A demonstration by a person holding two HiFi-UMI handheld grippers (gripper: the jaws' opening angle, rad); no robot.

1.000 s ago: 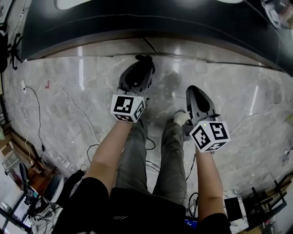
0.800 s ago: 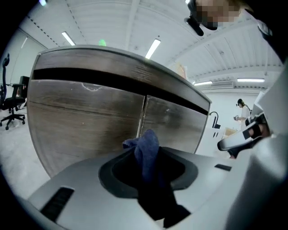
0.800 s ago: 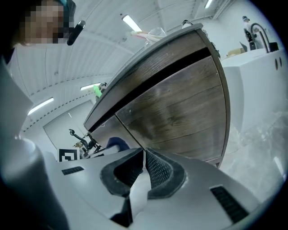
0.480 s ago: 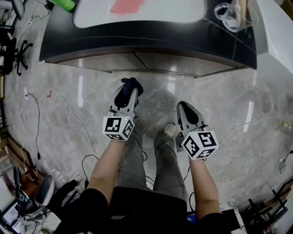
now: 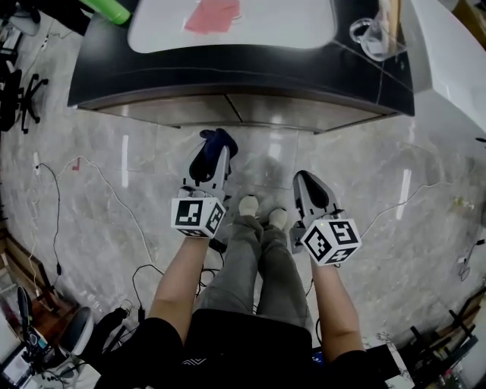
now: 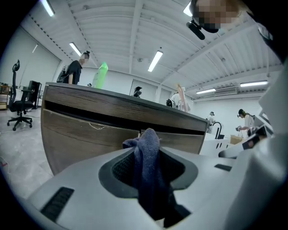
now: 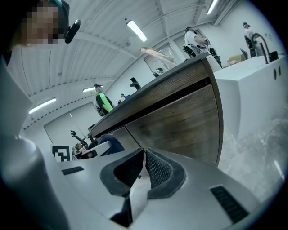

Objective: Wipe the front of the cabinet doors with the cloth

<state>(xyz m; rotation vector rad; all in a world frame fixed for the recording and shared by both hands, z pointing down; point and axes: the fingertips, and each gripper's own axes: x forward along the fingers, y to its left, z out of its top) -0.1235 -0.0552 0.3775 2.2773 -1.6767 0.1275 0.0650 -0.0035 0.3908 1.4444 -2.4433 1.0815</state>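
Note:
My left gripper (image 5: 215, 146) is shut on a dark blue cloth (image 5: 214, 143), which bunches up between the jaws (image 6: 145, 148). It points at the wooden cabinet doors (image 6: 85, 134) under the dark counter, a short way off. In the head view the door fronts (image 5: 228, 112) show as a thin brown band below the counter edge. My right gripper (image 5: 306, 181) hangs beside the left, jaws together with nothing between them (image 7: 144, 155). It faces the right cabinet door (image 7: 180, 121) near the cabinet's corner.
The dark counter (image 5: 228, 68) carries a white tray (image 5: 296, 23) with a pink cloth (image 5: 214, 14), a green bottle (image 5: 110, 9) and a glass (image 5: 363, 30). A white sink unit (image 5: 448, 61) stands right. Cables (image 5: 99, 182) run over the marble floor. People stand far behind.
The view has tipped up and back from the cabinet, so more of the counter top shows. Both grippers stay level before the doors. The person's feet have come together.

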